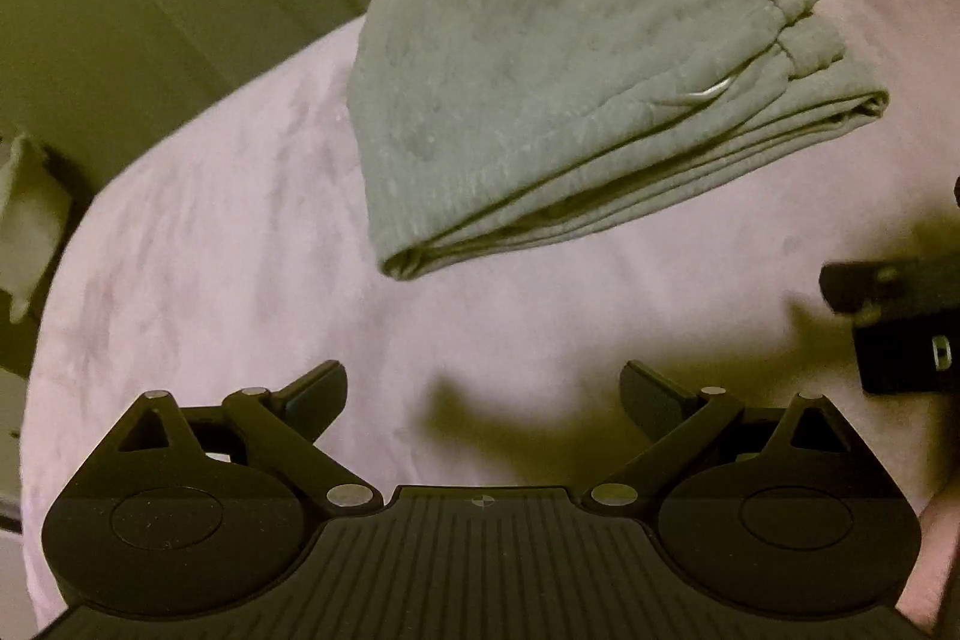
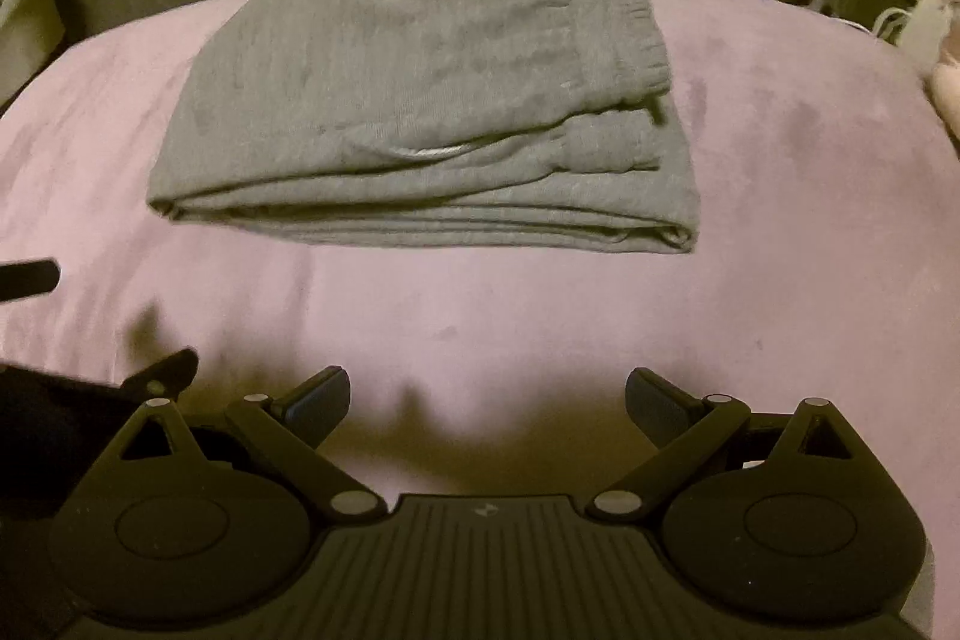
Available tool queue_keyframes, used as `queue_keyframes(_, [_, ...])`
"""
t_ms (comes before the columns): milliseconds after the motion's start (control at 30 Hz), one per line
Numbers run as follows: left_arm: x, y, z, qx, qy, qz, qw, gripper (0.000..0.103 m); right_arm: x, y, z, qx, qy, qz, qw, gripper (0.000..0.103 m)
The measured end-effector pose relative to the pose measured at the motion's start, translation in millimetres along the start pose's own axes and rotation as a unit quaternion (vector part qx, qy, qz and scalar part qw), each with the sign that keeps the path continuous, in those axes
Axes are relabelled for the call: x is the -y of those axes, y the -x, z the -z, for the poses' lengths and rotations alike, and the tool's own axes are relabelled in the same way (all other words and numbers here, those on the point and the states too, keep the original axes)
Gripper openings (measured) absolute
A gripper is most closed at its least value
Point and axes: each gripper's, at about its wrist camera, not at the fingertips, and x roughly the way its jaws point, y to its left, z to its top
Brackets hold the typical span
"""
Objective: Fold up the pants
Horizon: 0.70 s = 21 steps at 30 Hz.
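Bedding first: a pale lilac, plush-surfaced bed cover (image 2: 780, 196) fills both views and carries everything. Toward the far edge of that bed cover, well apart from both tools, lies the pair of grey fleece sweatpants (image 2: 420, 100), already gathered into a compact rectangular stack of several layers, with the elastic waistband on top along its right side and a pale drawstring end peeking out near the middle. Judging by that shape, the folding looks essentially finished. What could still go wrong is small but real: the stacked layers are loose along the near edge, so a careless brush or a late pinch at one layer would drag the top fold askew, and the soft cover gives little firm backing for squaring it again. Nearer than the sweatpants, above bare cover, hangs the black two-finger left gripper (image 1: 483, 394), its fingers spread wide, holding nothing and touching no cloth. The black right gripper (image 2: 487, 397) sits likewise on the near side of the sweatpants, fingers splayed just as wide, empty and clear of the fabric; each tool shows at the edge of the other's view, so they are close beside one another.
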Motion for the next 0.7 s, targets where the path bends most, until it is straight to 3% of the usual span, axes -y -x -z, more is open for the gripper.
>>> queue_keyframes(133, [-7,-9,-4,-0.021,0.015,0.026,0.9993,0.100,3,1,-8,-0.008,-0.003,0.014,1.000,0.099])
queue_keyframes(300, [-10,-20,-11,-0.046,0.023,0.023,0.9984,0.100,2,2,-14,-0.013,0.000,0.027,1.000,0.099])
queue_keyframes(500, [-13,-7,-19,-0.064,0.055,0.067,0.9942,0.100,0,9,-20,-0.034,0.001,0.030,0.999,0.099])
queue_keyframes(700, [-11,8,-24,-0.051,0.056,0.047,0.9961,0.100,0,14,-22,-0.035,0.000,0.057,0.998,0.099])
